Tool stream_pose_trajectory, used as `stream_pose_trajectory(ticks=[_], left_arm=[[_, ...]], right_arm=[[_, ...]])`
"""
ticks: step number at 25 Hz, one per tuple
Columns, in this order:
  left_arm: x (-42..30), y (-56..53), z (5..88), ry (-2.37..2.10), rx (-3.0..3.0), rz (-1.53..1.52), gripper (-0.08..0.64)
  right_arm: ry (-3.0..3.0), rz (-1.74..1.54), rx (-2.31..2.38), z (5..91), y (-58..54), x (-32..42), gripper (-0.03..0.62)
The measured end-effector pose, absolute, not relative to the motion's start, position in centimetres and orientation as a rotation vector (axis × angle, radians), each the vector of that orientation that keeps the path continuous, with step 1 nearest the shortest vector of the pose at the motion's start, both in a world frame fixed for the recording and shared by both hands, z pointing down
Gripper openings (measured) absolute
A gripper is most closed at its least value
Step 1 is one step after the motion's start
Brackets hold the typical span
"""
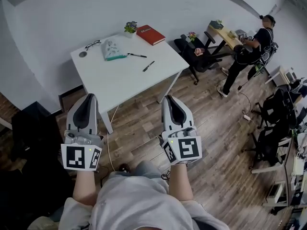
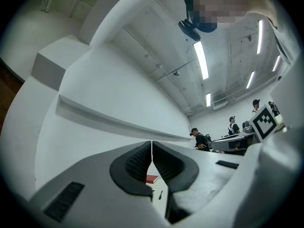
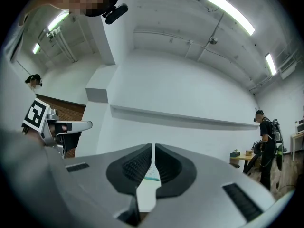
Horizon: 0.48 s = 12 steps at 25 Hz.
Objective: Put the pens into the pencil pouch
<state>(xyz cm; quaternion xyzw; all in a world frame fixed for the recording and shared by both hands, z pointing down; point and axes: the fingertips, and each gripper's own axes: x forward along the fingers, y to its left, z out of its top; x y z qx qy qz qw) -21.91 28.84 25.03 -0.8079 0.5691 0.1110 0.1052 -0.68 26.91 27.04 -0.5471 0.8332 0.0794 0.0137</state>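
1. The left gripper (image 1: 88,97) is closed, its two jaws pressed together with nothing between them; it is held in the air short of the white table (image 1: 125,83), off that table's near edge
2. The right gripper (image 1: 171,99) is likewise closed and empty, jaws meeting along one thin line; it hangs near the table's near right corner, above the wooden floor (image 1: 213,128)
3. The pencil pouch (image 1: 112,50), white with a teal edge, lies on the far half of the table, well apart from both grippers
4. One black pen (image 1: 136,55) lies on the table just right of the pouch; a second black pen (image 1: 148,66) lies further right, closer to the table's right edge, apart from the first
5. A red book (image 1: 150,34) rests at the table's far right corner, with a small potted plant (image 1: 130,28) just left of it
6. A pair of eyeglasses (image 1: 93,44) and a small round grey thing (image 1: 83,54) sit at the table's far left corner
7. Right of the table stands a black chair (image 1: 196,56), and beyond it a person (image 1: 249,51) in dark clothes
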Motion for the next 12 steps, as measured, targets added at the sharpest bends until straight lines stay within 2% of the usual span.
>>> stream_pose_trajectory(ticks=[12], left_arm=[[-21.6,20.9,26.0,1.698,-2.386,0.322,0.029]], right_arm=[[2.606,0.235,-1.686,28.2,18.9,-0.5,0.041]])
